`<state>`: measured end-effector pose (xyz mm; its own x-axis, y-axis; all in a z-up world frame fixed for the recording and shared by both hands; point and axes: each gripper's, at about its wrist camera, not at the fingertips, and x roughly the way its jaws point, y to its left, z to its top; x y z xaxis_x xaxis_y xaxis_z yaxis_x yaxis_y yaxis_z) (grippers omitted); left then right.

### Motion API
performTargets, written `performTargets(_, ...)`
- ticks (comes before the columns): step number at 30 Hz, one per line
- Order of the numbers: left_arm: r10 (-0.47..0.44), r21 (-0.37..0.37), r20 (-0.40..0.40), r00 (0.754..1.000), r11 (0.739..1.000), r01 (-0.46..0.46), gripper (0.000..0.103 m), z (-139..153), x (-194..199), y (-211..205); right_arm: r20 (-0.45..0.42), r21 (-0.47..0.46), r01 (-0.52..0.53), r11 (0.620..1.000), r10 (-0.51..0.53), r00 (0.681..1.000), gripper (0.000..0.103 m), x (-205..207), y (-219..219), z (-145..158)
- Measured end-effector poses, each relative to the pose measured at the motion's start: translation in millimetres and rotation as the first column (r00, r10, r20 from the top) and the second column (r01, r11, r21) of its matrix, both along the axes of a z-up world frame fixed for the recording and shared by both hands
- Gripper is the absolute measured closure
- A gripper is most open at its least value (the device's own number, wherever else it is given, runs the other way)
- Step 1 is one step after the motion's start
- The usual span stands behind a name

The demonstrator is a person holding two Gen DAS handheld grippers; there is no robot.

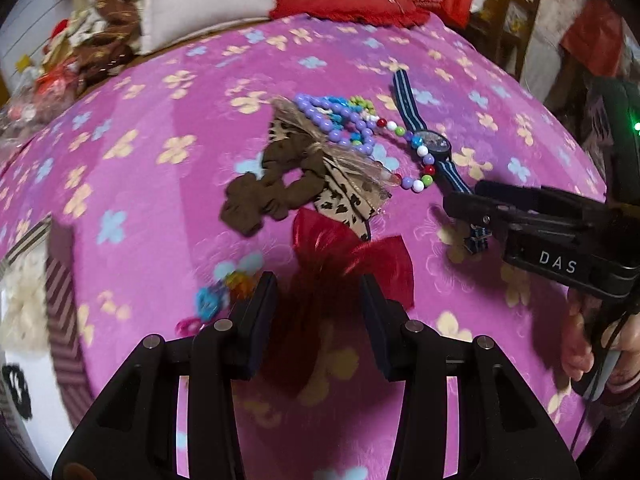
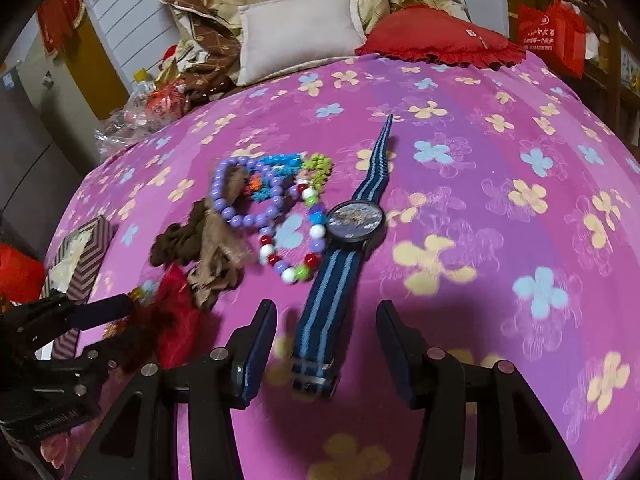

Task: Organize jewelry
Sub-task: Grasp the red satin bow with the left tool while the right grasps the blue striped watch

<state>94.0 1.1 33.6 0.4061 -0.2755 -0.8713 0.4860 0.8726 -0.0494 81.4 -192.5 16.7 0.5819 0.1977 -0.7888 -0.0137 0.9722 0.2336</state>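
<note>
Both jaws stand wide apart, empty: the left gripper (image 1: 320, 284) straddles a sheer red bow (image 1: 348, 256), the right gripper (image 2: 326, 316) the woven striped strap of a round-faced watch (image 2: 354, 222). Beyond, glossy round bead bracelets (image 2: 256, 200) and a crinkled brown scrunchie (image 1: 260, 192) lie touching on the plush flowered pink blanket (image 2: 500, 160).

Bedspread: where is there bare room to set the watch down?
Bare bedspread lies right of the watch, toward the red pillow. Crowded on its left: beaded bracelets, brown scrunchie, red bow, striped box.
</note>
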Motion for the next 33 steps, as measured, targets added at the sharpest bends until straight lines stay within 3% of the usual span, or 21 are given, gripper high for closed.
performTargets(5, -0.035, -0.017, -0.038, 0.999, 0.999, 0.035, 0.061, -10, 4, -9, 0.018, -0.067, -0.01, 0.998, 0.011, 1.0, 0.058, 1, 2, -1)
performTargets(7, -0.046, -0.011, -0.047, 0.998, 0.999, 0.045, 0.062, -13, -1, -13, 0.017, -0.086, -0.011, 0.996, 0.013, 1.0, 0.074, -1, 4, -1)
performTargets(8, -0.048, 0.004, -0.046, 0.998, 0.999, 0.048, 0.07, -14, -4, -15, 0.01, -0.077, -0.011, 0.997, 0.012, 1.0, 0.083, -2, 4, -1)
performTargets(11, -0.035, -0.007, -0.073, 0.997, 0.999, 0.034, 0.086, -11, -15, -12, -0.008, -0.028, -0.004, 1.0, 0.004, 1.0, 0.083, -12, -3, -2)
performTargets(12, -0.03, -0.027, -0.087, 0.996, 0.999, 0.028, 0.087, -10, -18, -10, -0.013, -0.017, -0.003, 1.0, 0.003, 1.0, 0.083, -17, -4, -2)
performTargets(16, -0.023, -0.115, -0.117, 0.993, 0.993, 0.009, 0.089, 3, -48, 2, -0.045, 0.014, -0.001, 1.0, 0.002, 0.999, 0.084, -52, -12, -1)
performTargets(22, -0.05, -0.274, -0.187, 0.981, 0.962, -0.003, 0.089, 10, -105, 31, -0.098, 0.031, -0.017, 0.999, 0.02, 0.995, 0.084, -130, -16, -2)
performTargets(27, -0.041, -0.256, -0.193, 0.98, 0.967, -0.01, 0.089, -1, -136, 41, -0.091, 0.09, 0.008, 0.996, 0.0, 0.996, 0.084, -174, -24, -4)
performTargets(29, -0.026, -0.251, -0.199, 0.98, 0.968, -0.026, 0.089, -5, -137, 44, -0.091, 0.098, 0.016, 0.995, -0.007, 0.996, 0.078, -177, -25, -4)
performTargets(30, -0.026, -0.25, -0.198, 0.98, 0.968, -0.024, 0.088, -5, -138, 46, -0.089, 0.095, 0.022, 0.995, -0.013, 0.996, 0.062, -176, -24, -2)
performTargets(32, -0.031, -0.253, -0.181, 0.983, 0.967, -0.016, 0.069, -5, -141, 46, -0.047, 0.064, 0.036, 0.997, -0.033, 0.998, 0.044, -176, -22, 5)
performTargets(33, -0.032, -0.256, -0.173, 0.984, 0.967, -0.013, 0.064, -6, -141, 47, -0.031, 0.041, 0.041, 0.998, -0.04, 0.999, 0.042, -175, -22, 7)
